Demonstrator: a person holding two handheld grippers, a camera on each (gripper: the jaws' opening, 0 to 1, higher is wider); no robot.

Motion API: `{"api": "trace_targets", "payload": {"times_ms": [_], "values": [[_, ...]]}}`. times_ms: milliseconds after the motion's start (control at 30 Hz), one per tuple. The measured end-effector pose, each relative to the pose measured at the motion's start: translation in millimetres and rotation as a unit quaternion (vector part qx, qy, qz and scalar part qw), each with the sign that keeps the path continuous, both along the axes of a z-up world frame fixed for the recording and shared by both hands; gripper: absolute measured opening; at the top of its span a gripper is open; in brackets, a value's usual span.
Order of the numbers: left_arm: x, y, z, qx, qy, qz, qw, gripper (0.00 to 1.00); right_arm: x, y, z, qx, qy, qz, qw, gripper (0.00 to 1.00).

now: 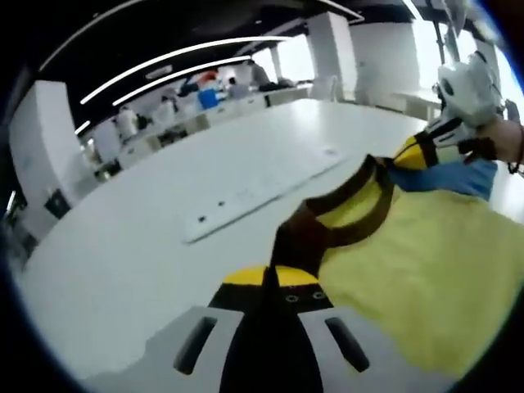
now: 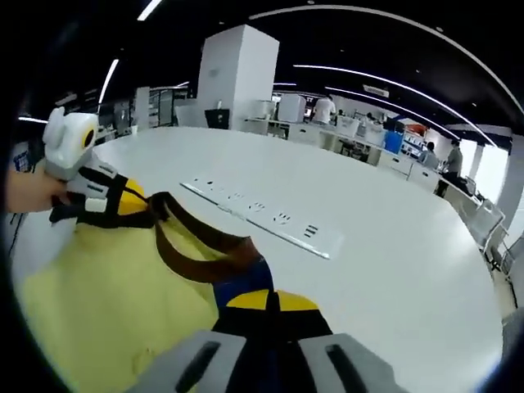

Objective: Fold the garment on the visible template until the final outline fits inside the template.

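A yellow garment (image 1: 426, 262) with a brown neckband (image 1: 360, 225) hangs stretched between both grippers above the white table (image 1: 147, 237). My left gripper (image 1: 274, 277) is shut on the brown band at one shoulder. Across the cloth, the right gripper (image 1: 446, 139) pinches the other shoulder beside a blue patch (image 1: 446, 176). In the right gripper view, my right gripper (image 2: 266, 300) is shut on the garment (image 2: 106, 278) where a blue patch (image 2: 241, 282) meets the brown neckband (image 2: 196, 246). The left gripper (image 2: 106, 196) holds the far shoulder at the left.
A long white socket strip (image 1: 254, 192) (image 2: 262, 214) is set into the table (image 2: 393, 237). Desks with people (image 1: 205, 90) (image 2: 426, 151) stand beyond the table's far edge. A white pillar (image 2: 233, 78) rises behind. A hand (image 2: 24, 192) holds the left gripper.
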State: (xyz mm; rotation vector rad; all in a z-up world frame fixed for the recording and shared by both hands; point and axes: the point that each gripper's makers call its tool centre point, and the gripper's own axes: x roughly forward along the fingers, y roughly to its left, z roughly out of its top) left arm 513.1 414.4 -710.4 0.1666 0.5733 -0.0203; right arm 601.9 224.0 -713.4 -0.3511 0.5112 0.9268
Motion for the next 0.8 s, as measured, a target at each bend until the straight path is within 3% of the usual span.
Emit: {"api": "trace_targets", "payload": {"times_ms": [133,333,533,667,800], "values": [[0.1,5.4,-6.7,-0.009,0.011,0.015,0.9998,0.04,2.8,-2.9,-10.0,-0.007,0.017,-0.016,0.9997,0.0],[1.5,14.7,-5.1,-0.01,0.008,0.033,0.9994,0.16,6.2,-3.2,-9.4,0.007,0.029,-0.033,0.999,0.01],[-3.1,21.2,-0.7,-0.019,0.008,0.049,0.9986,0.38,6.2,-6.9,-7.6,0.009,0.041,-0.048,0.9979,0.26],[-5.6,20.4,10.0,-0.047,-0.007,0.063,0.9969,0.58,-6.9,-1.4,2.1,0.05,0.088,-0.051,0.9935,0.44],[-9.0,17.7,21.7,-0.051,-0.022,0.056,0.9969,0.73,-14.9,-2.5,11.4,0.041,0.083,-0.036,0.9951,0.52]]}}
